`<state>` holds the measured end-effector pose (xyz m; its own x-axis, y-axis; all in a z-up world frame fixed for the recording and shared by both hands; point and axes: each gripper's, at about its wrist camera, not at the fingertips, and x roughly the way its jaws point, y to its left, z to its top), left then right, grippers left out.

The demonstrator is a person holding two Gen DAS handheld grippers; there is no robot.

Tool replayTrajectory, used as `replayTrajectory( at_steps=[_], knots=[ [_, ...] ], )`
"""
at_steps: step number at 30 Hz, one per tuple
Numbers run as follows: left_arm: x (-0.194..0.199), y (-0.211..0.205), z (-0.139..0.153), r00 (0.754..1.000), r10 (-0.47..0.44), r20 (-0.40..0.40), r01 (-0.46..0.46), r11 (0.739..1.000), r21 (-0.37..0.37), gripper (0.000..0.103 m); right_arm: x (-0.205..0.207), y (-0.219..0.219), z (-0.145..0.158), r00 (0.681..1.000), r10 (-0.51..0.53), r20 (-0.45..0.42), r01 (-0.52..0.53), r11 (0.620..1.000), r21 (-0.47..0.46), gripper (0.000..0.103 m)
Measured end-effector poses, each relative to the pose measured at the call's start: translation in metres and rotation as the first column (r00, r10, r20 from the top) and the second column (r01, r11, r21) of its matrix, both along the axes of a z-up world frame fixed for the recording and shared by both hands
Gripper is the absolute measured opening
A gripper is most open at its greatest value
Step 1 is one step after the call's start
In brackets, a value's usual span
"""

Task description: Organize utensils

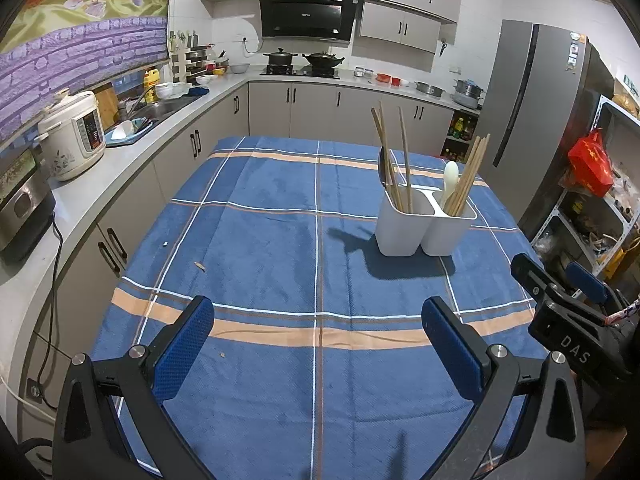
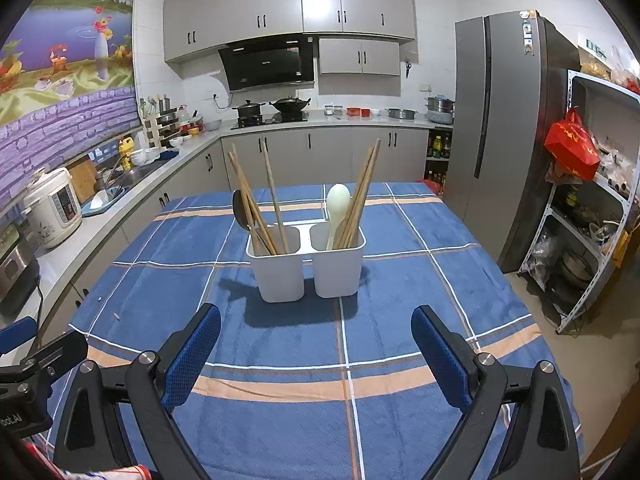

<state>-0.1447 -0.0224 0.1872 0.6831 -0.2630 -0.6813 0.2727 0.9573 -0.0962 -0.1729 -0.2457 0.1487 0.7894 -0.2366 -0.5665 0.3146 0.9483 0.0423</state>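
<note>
Both grippers hung spread wide and empty over the near edge of the table [image 2: 400, 420]: left gripper [image 1: 318, 344], right gripper [image 2: 316, 344]. The white two-compartment holder [image 2: 306, 268] stood mid-table, toward the far edge. Its left compartment held chopsticks [image 2: 256, 200] and a dark spoon [image 2: 239, 208]; the right held more chopsticks [image 2: 362, 196] and a white spoon [image 2: 337, 208]

A home kitchen is shown. Grey wall cabinets [image 2: 280, 4] and a black range hood [image 2: 266, 63] are seen at top centre, pots on a hob [image 2: 272, 118] below, a sink [image 1: 160, 108] and rice cooker [image 1: 74, 134] at left, a tall fridge [image 2: 500, 120] at right.
</note>
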Motion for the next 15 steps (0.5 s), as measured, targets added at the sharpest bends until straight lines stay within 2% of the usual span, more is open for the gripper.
replayTrajectory(
  at_steps=[15],
  knots=[
    [0.0028,0.0085,-0.004,1.0,0.025,-0.01,-0.025,1.0,0.006,0.103,0.005,0.0027,0.0008,1.0,0.001,0.011,-0.001,1.0,-0.003,0.098]
  ],
)
